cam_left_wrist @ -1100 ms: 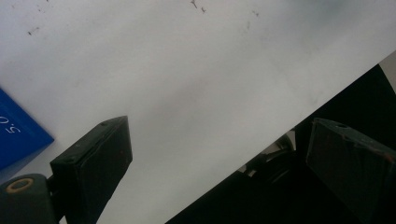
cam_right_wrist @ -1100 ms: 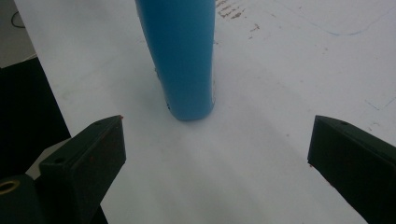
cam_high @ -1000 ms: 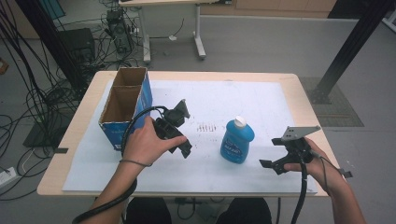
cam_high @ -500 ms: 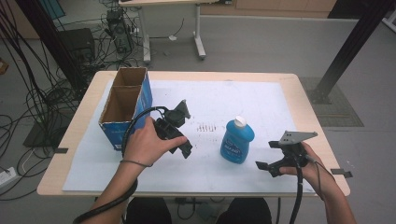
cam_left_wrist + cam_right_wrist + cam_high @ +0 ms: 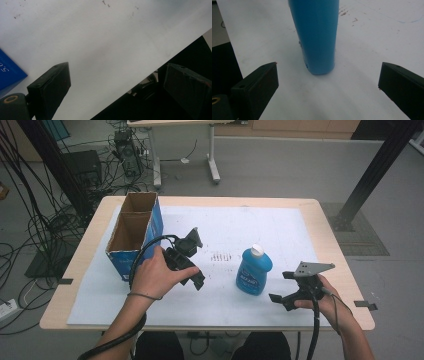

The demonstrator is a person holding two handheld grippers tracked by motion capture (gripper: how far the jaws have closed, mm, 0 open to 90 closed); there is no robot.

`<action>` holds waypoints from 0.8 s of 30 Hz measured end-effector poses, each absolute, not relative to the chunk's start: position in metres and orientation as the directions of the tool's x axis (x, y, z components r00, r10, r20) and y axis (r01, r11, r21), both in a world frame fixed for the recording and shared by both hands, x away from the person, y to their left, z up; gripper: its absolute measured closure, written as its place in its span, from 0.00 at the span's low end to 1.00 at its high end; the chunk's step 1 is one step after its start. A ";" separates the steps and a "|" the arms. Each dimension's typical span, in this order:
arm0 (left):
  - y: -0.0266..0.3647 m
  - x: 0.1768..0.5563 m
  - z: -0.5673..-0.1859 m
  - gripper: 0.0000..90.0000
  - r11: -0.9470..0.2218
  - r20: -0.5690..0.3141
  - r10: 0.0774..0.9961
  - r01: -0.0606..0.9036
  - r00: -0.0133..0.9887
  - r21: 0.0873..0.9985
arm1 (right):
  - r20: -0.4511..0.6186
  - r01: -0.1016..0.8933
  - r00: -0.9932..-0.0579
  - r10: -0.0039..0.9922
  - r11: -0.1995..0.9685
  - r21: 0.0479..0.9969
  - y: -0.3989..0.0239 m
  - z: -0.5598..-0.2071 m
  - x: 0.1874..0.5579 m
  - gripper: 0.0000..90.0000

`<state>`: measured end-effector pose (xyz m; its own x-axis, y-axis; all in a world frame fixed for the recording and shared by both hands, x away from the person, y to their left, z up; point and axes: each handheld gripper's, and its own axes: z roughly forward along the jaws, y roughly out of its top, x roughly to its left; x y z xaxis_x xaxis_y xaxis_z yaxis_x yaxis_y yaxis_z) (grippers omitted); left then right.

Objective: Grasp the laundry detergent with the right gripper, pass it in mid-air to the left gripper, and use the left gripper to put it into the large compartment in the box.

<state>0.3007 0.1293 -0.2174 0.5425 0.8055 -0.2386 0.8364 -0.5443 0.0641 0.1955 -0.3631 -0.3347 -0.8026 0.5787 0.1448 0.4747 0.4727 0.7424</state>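
cardboard box stands open-topped at the counter's left edge. just right of it the left gripper has its fingers spread wide over bare white sheet, holding nothing. blue bottle stands upright toward the front edge, right of centre. right gripper sits near it, fingers spread, pointed at the bottle but not touching.

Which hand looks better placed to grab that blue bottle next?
The right. The right gripper points at the blue bottle, jaws open with the bottle between them ahead. The left gripper faces bare white sheet.
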 end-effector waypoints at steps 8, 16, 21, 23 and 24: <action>0.130 0.300 -0.217 0.08 -0.542 -0.239 0.807 0.838 0.540 0.065 | 0.148 0.465 -0.810 0.568 0.466 0.752 -0.360 -0.340 0.196 0.03; 0.129 0.300 -0.217 0.08 -0.540 -0.240 0.808 0.839 0.538 0.065 | 0.158 0.461 -0.813 0.560 0.454 0.762 -0.358 -0.346 0.196 0.03; 0.129 0.300 -0.218 0.08 -0.540 -0.239 0.808 0.839 0.538 0.064 | 0.158 0.460 -0.812 0.562 0.449 0.766 -0.358 -0.349 0.196 0.03; 0.129 0.300 -0.218 0.08 -0.540 -0.238 0.809 0.839 0.538 0.064 | 0.158 0.460 -0.812 0.562 0.448 0.766 -0.357 -0.350 0.196 0.03; 0.128 0.299 -0.218 0.08 -0.540 -0.238 0.808 0.839 0.538 0.064 | 0.159 0.460 -0.811 0.563 0.445 0.768 -0.357 -0.351 0.196 0.03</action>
<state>0.2995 0.1284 -0.2176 0.5385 0.8083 -0.2381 0.8391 -0.5401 0.0644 0.1963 -0.3569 -0.3512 -0.8106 0.5634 0.1595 0.4604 0.4450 0.7681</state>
